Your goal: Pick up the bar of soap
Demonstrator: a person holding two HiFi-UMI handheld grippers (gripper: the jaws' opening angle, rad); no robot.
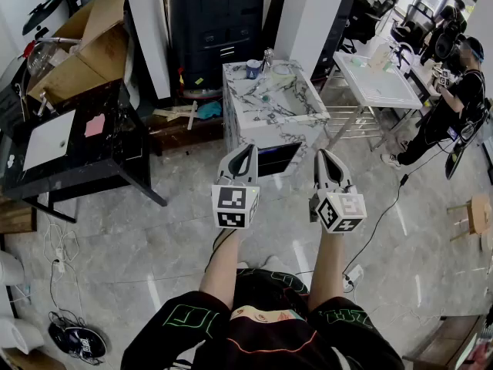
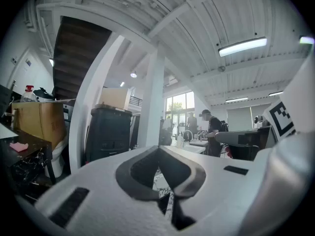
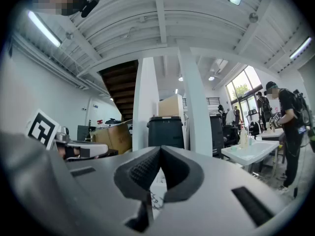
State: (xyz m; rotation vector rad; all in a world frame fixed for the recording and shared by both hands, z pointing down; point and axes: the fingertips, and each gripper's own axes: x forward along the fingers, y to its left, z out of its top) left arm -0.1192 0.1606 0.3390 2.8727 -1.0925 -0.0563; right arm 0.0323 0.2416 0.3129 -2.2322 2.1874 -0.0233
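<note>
A marble-patterned sink counter (image 1: 240, 105) stands ahead of me, with a blue cup (image 1: 253, 69), a small bottle (image 1: 268, 55) and a pale dish (image 1: 282, 69) at its far edge. From here I cannot pick out a bar of soap. My left gripper (image 1: 246, 152) and right gripper (image 1: 323, 156) are held level side by side, short of the counter's near face. Both are shut with nothing between the jaws. In the left gripper view the left gripper (image 2: 159, 149) has its jaws meeting at the tip. The right gripper (image 3: 160, 149) looks the same in the right gripper view.
A black table (image 1: 115, 156) and an open cardboard box (image 1: 88, 41) stand at the left. A black cabinet (image 1: 216, 21) sits between white pillars behind the counter. A white table (image 1: 377, 83) and a person (image 1: 451, 106) are at the right, beside a wooden stool (image 1: 477, 210). Cables (image 1: 58, 260) lie on the floor.
</note>
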